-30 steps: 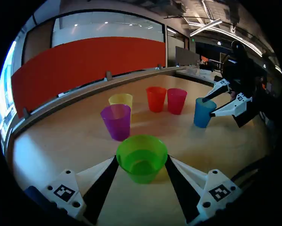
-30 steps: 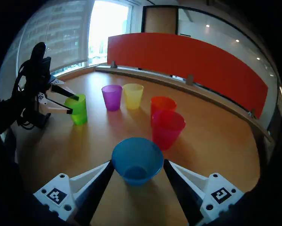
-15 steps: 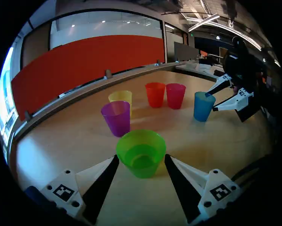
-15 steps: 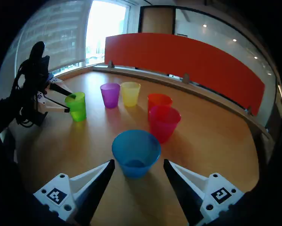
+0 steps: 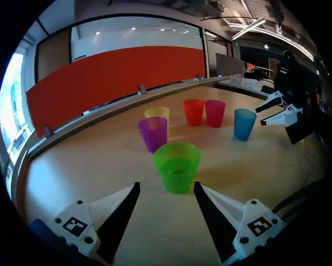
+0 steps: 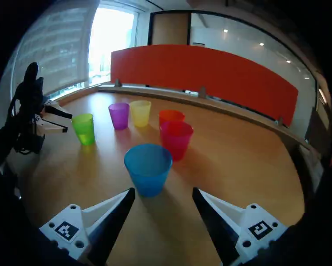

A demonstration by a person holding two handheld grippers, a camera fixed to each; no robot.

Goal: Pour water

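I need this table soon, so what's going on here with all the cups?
A person holds tongs in each hand for a water-pouring task. The left tongs are open, with the green cup standing free at their tips; the right tongs are open too, facing the blue cup. Neither cup is gripped; both stand upright on the wooden table. A purple cup, yellow cup, orange cup and pink cup stand between them.

Green cup (image 5: 177,166), purple cup (image 5: 153,132), yellow cup (image 5: 157,112), orange cup (image 5: 193,111), magenta cup (image 5: 215,112), blue cup (image 5: 244,124); red panel (image 5: 112,75).
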